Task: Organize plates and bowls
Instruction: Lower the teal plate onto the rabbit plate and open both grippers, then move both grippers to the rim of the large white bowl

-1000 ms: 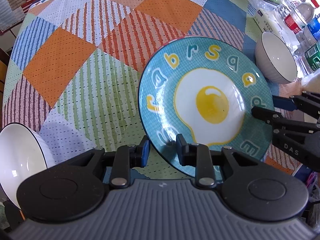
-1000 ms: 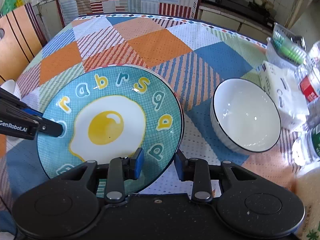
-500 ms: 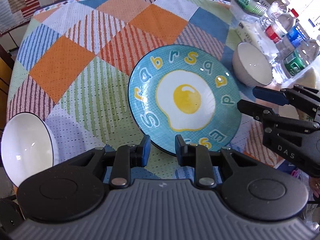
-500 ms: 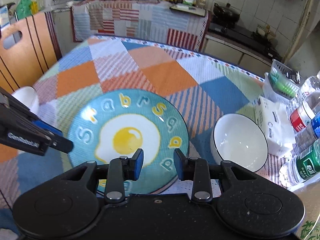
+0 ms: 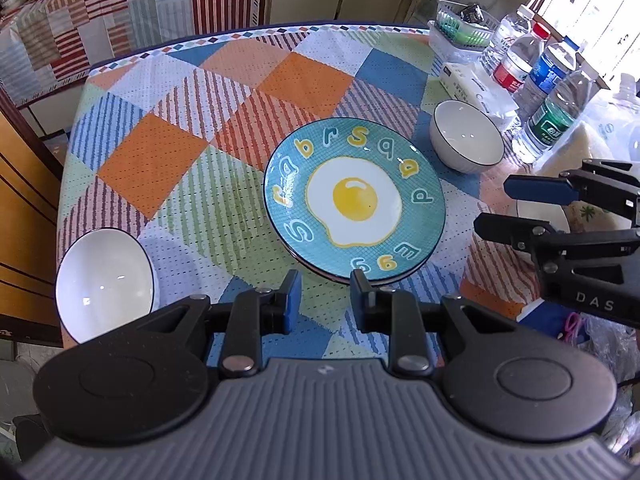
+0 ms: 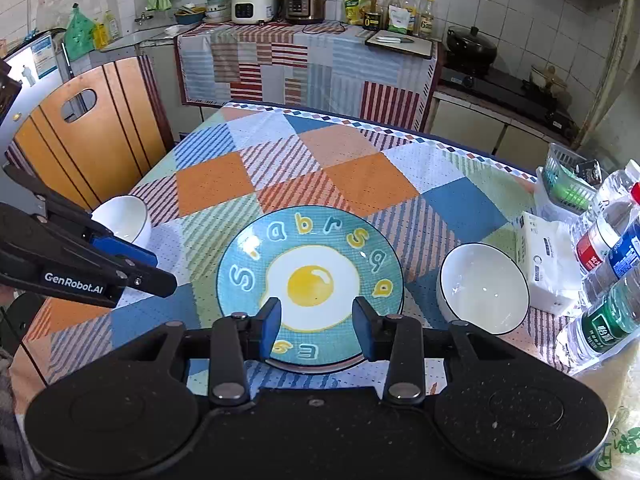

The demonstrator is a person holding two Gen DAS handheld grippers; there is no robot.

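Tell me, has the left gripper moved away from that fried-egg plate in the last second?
Yes. The left gripper has pulled back and up: its open jaws earlier straddled the egg plate rim, and now sit clear of it, with more tablecloth in view.

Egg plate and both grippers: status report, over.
Left gripper open, empty. Right gripper open, empty. Egg plate flat on tablecloth, ungripped, white bowl right, another white bowl left. Nothing blocking.

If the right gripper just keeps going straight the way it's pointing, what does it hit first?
Most likely the near rim of the fried-egg plate. The right gripper has open, empty jaws framing that edge, and nothing shows between them and it. How high it hovers above the tablecloth is unclear.
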